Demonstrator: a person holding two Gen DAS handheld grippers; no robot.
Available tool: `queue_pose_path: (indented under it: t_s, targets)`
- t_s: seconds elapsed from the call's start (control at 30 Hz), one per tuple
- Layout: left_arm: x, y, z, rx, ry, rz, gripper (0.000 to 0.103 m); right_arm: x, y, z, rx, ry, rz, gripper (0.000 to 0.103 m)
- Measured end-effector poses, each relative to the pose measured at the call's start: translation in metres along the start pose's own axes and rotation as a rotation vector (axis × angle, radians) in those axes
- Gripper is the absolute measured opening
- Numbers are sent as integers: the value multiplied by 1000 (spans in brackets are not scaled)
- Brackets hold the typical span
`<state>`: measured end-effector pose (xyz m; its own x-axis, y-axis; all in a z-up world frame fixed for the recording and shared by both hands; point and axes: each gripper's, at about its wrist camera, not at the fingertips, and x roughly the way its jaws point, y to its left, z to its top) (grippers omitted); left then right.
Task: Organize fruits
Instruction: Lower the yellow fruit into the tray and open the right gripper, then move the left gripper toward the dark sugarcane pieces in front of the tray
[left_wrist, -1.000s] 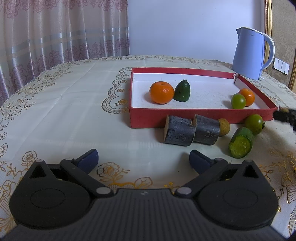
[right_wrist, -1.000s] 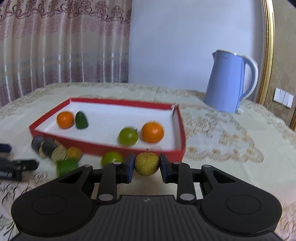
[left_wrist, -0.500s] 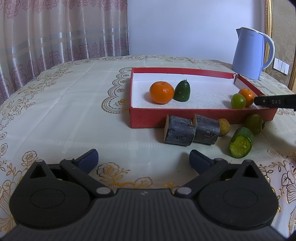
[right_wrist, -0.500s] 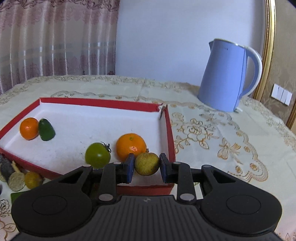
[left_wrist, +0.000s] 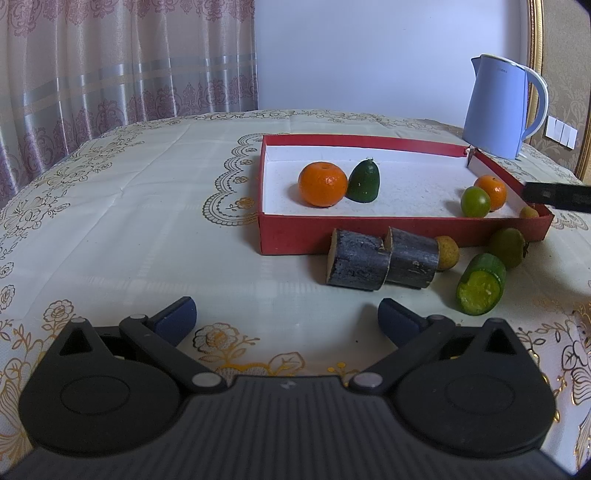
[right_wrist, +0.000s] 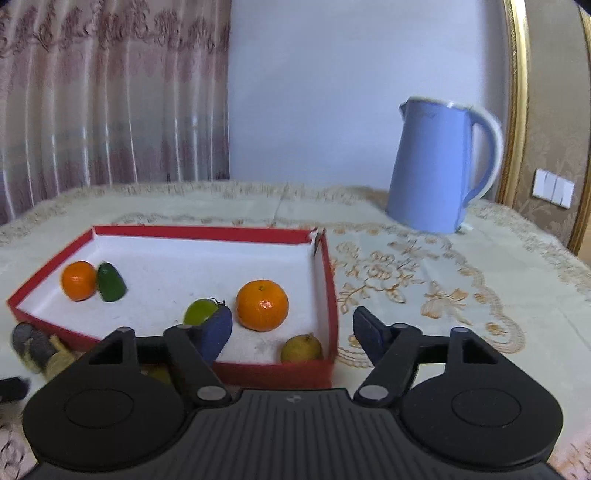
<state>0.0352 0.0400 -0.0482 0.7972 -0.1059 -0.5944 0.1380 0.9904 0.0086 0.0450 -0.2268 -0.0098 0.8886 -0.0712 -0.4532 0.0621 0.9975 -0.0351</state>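
The jaws of the right gripper (right_wrist: 291, 334) are opening with nothing between them: the yellow-green fruit (right_wrist: 301, 349) they pinched a second ago now lies in the red box (right_wrist: 328, 295), at five o'clock of the orange (right_wrist: 262, 304), so one more fruit is sorted. The left gripper (left_wrist: 286, 319) stands spread and empty. Only its view shows the cucumber piece (left_wrist: 480, 284) and dark stalk pieces (left_wrist: 380, 258) waiting outside, at six o'clock of the box.
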Motion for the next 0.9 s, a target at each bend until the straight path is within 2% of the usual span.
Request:
queue_pose_path:
  t_s: [0.07, 0.2, 0.37, 0.57, 0.8, 0.9]
  targets:
    - [0, 0, 0, 0, 0, 0, 103, -16, -1, -6, -10, -13, 2, 72]
    - [0, 0, 0, 0, 0, 0, 103, -32, -4, -24, -17, 34, 18, 72]
    - [0, -1, -1, 3, -2, 7, 103, -24, -7, -36, -3, 86, 25, 72]
    - [1, -5, 0, 11, 0, 29, 103, -22, -12, -40, 26, 94, 33, 72]
    - [3, -14, 10, 67, -10, 49, 103, -19, -18, -40, 63, 110, 41, 75]
    - [10, -15, 17, 86, 3, 31, 103, -17, -19, -40, 70, 123, 35, 75]
